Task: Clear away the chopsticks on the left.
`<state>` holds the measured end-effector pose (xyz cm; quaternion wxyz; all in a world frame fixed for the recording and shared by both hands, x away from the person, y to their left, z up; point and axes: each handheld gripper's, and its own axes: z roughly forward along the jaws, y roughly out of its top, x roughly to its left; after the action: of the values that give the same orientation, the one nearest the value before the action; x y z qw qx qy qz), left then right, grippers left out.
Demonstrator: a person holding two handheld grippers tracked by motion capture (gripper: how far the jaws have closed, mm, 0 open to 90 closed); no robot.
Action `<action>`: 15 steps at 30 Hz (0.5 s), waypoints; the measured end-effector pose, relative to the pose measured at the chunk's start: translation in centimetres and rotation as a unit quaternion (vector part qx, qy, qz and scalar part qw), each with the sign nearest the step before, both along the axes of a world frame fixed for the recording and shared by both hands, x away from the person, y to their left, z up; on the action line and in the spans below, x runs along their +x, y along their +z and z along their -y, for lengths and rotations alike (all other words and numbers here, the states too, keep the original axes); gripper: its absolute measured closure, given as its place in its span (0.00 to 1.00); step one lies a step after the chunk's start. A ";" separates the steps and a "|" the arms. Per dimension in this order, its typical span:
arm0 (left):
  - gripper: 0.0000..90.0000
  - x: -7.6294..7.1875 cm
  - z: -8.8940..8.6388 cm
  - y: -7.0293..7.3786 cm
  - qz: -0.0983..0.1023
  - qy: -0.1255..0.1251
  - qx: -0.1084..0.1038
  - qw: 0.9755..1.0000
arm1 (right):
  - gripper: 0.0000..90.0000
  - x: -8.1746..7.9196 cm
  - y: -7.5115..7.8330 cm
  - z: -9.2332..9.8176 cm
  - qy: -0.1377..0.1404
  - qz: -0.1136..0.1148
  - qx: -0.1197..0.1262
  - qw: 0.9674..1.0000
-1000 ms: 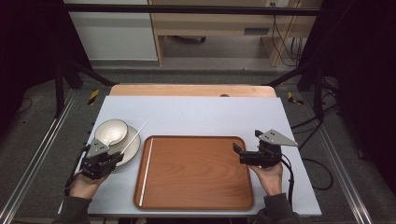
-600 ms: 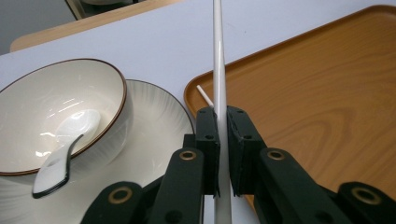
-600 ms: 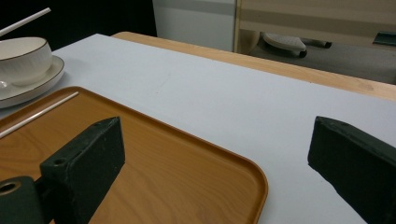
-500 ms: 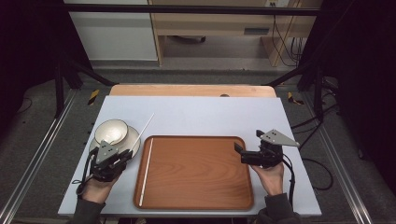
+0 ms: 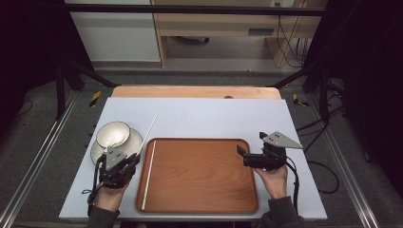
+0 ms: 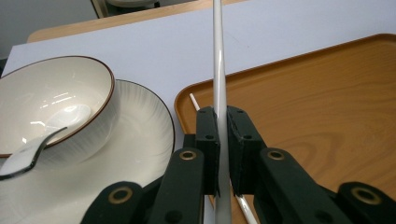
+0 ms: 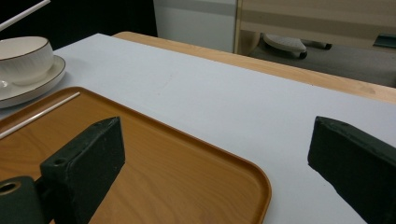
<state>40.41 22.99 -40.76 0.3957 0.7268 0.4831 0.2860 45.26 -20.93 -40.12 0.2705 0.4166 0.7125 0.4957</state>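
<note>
Pale grey counter [image 5: 214, 114] carries a brown wooden tray [image 5: 199, 175], with one thin white chopstick [image 5: 149, 168] lying along its left edge. Left tool [image 6: 223, 140] pinches a second white chopstick [image 6: 218, 70], angled up beside the cream bowl [image 5: 113, 134]. Right tool [image 7: 215, 158] hovers spread at the tray's right rim.

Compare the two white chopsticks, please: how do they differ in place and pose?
One chopstick is clamped between the left gripper fingers and raised over the tray's left edge; the other chopstick lies flat inside the wooden tray, untouched. The held one slants toward the far right; the lying one runs along the tray's left rim. Both are thin, white and straight.
</note>
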 end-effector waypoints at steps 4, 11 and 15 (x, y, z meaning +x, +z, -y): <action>0.93 -0.5 0.4 0.0 0.002 0.022 -0.012 1.000 | 0.05 0.1 0.0 0.0 0.003 0.001 0.001 1.000; 0.93 -1.5 1.5 -0.5 0.008 0.046 -0.040 0.998 | 0.05 0.0 0.1 -0.2 0.004 0.002 0.003 1.000; 0.93 -2.3 2.2 -1.2 0.009 0.056 -0.063 0.996 | 0.05 0.0 0.1 -0.2 0.006 0.002 0.003 1.000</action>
<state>38.08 20.79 -41.93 0.4285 0.6695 0.5367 0.2832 45.22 -20.72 -39.99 0.2683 0.4121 0.7128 0.5001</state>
